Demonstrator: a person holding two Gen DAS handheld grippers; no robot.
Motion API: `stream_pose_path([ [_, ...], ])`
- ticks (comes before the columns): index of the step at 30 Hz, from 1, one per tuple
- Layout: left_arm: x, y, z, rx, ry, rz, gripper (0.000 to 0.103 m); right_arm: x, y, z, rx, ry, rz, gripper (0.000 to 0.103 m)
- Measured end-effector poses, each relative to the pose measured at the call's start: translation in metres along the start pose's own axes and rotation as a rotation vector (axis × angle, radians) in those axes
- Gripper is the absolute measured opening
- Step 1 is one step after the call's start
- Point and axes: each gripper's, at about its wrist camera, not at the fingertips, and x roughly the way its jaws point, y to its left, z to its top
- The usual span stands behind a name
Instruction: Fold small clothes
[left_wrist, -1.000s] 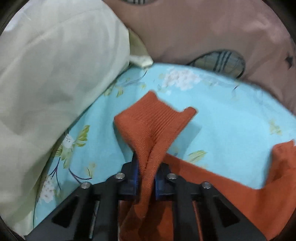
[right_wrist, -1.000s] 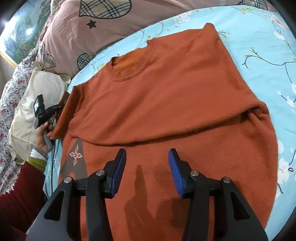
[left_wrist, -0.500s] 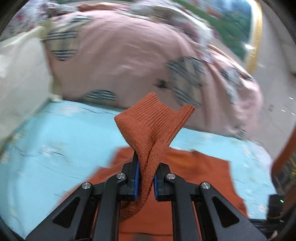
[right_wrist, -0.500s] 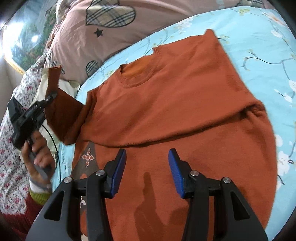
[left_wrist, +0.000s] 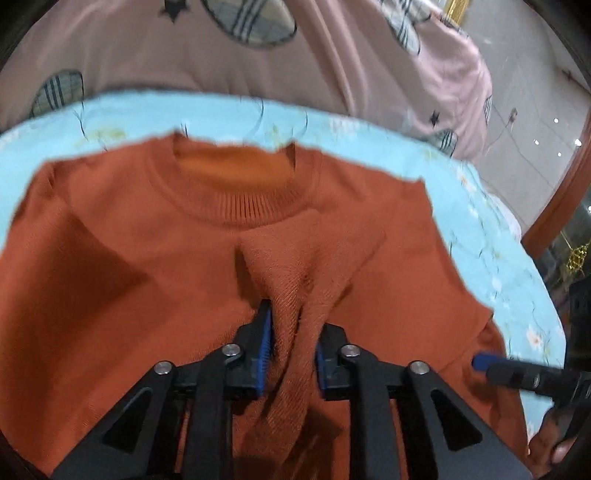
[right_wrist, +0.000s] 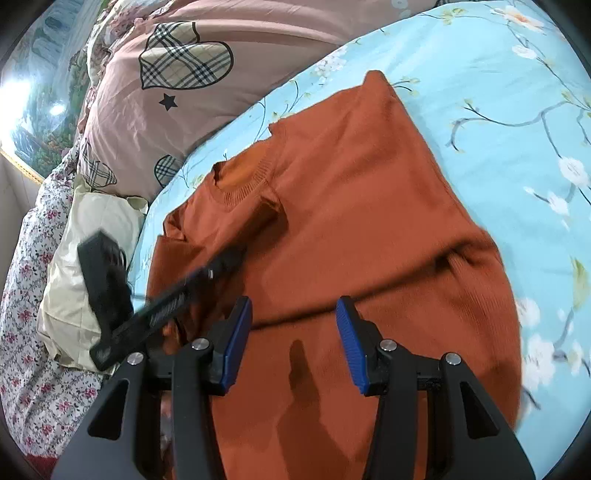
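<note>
Sleeve cuff (left_wrist: 295, 280) pinched in the narrow jaws of the left gripper (left_wrist: 293, 350), carried over the chest of the orange sweater (right_wrist: 351, 221), just below the neckline (left_wrist: 236, 206). Right gripper (right_wrist: 293, 343) poised above the hem end, jaws wide, gripping nothing. Sweater flat on the blue floral bed sheet (right_wrist: 498, 92), long axis from hem near the right gripper to collar, pointing at the pink duvet (right_wrist: 221, 74). Risks: releasing too high, bunching the sleeve crooked; dragging further, rucking the smoothed body beneath.
</note>
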Motion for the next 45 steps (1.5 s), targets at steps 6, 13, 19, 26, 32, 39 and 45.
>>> stream_pose_path([
  [6,-0.05,0.004,-0.024,0.019,-0.055,-0.015,0.067,0.039,0.011,0.022,0.004,0.023,0.031,0.049],
  [13,-0.133,0.066,-0.057,-0.042,-0.122,0.205,0.067,0.078,0.017,0.036,0.042,0.03,0.013,0.049],
  [19,-0.159,0.152,-0.075,-0.193,-0.082,0.425,0.065,0.101,0.037,0.04,0.003,0.06,0.029,0.007],
  [26,-0.135,0.164,-0.065,-0.157,-0.015,0.44,0.065,0.009,0.054,0.073,-0.038,-0.18,0.094,0.007],
  [32,-0.132,0.15,-0.068,-0.101,-0.019,0.384,0.065,-0.027,0.044,0.092,-0.046,-0.242,0.053,0.007],
  [39,-0.103,0.141,-0.039,-0.101,-0.008,0.5,0.049,-0.054,0.039,0.079,-0.12,-0.312,0.064,0.007],
  [45,-0.114,0.16,-0.049,-0.236,-0.062,0.495,0.047,-0.014,-0.019,0.04,-0.083,-0.09,-0.127,0.007],
])
